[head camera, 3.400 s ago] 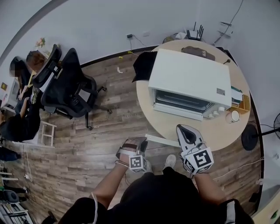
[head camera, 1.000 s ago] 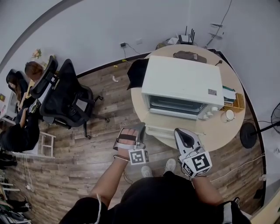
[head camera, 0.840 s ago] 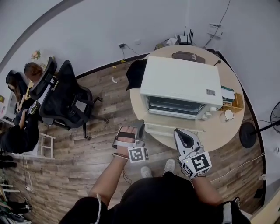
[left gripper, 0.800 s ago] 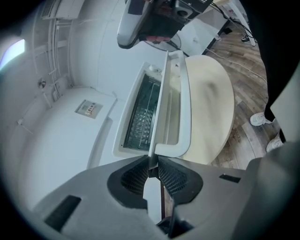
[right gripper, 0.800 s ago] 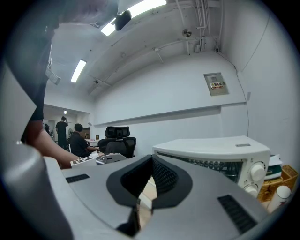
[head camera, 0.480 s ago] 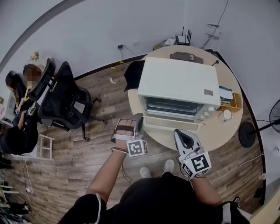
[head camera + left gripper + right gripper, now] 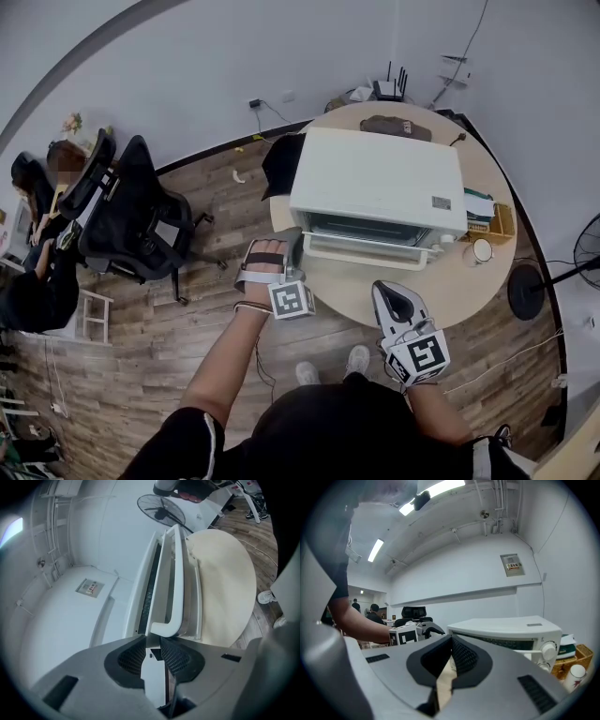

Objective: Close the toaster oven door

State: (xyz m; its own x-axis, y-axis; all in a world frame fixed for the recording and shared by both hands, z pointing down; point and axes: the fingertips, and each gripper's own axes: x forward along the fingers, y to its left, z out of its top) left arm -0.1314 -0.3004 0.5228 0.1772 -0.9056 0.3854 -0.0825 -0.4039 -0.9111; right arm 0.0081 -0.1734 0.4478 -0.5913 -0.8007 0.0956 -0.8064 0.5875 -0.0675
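Now looking at the door [image 7: 367, 234] of the toaster oven [image 7: 375, 178]: standing nearly upright against the front and seeming a little ajar, with a thin dark strip showing between it and the oven body in the left gripper view. Probably needing only a last push.

Resting on the round desk [image 7: 450, 291], with the front turning toward the person.

Following the handle [image 7: 174, 583], a white bar along the door's upper edge: running straight away from the left gripper [image 7: 151, 641] in that gripper's view, with the near end sitting just beyond the jaw tips.

In the head view, finding this gripper at the door's left end, close beside the oven's front corner. Having just been opening the jaws. Now holding them spread and pinching nothing, with only the door's near corner showing in the gap and no pad pressing on it.

Judging the coming move as a push toward the oven, going across the handle's long axis and not along it.

Noting the right gripper [image 7: 392, 298] well apart from the door, hovering over the desk's near edge, with the jaws pressed together on nothing.

Judging the left hand as clearly the nearer one.
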